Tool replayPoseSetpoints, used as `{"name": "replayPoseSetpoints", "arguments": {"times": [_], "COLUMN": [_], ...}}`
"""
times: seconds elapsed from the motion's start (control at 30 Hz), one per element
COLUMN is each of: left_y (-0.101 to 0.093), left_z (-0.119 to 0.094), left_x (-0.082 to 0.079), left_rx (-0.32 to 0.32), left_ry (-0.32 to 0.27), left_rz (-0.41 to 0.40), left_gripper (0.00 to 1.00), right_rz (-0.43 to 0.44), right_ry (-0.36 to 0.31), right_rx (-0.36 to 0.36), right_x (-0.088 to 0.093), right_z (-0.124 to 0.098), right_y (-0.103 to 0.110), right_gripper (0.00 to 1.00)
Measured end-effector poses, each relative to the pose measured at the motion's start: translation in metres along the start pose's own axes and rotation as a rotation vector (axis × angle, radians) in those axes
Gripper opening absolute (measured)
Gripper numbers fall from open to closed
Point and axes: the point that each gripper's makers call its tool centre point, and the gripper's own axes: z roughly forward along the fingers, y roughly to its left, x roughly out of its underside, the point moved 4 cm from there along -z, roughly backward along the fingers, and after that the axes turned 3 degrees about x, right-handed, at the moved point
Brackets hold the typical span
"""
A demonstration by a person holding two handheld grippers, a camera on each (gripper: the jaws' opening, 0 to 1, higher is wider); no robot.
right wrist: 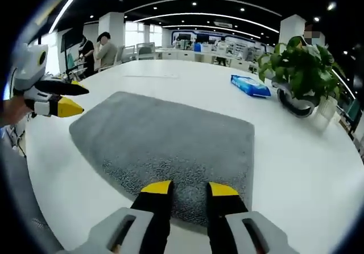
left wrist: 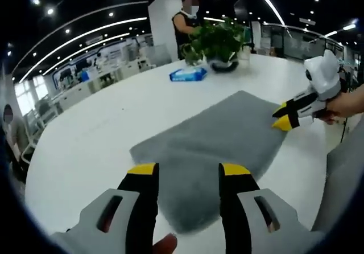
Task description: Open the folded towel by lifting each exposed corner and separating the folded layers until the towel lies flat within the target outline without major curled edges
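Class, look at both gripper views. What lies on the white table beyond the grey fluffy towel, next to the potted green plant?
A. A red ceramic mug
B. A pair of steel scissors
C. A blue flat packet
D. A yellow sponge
C: a blue flat packet lies on the white table past the grey fluffy towel, beside the potted green plant; the right gripper view shows the same.
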Motion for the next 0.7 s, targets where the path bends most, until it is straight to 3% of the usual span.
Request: {"name": "replayPoseSetpoints", "arguments": {"times": [0.07,0.37,0.7], "left_y": [0.0,-0.007,-0.011], "left_z": [0.005,0.019,0.023], "left_x": [0.006,0.029,0.039], "left_rx": [0.008,0.046,0.064], "left_ry": [0.034,0.099,0.051], "left_rz": [-0.038,-0.006,-0.073], "left_gripper": [0.42,0.37,0.3], "right_rz": [-0.002,-0.006,-0.018], "right_ry": [0.007,0.029,0.033], "right_rx": [-0.015,-0.048,-0.065], "right_x": [0.0,0.001,0.001], "right_z": [0.001,0.002,0.003], "right_y": [-0.001,-0.001,-0.001], "right_gripper": [0.21,0.2,0.2]}}
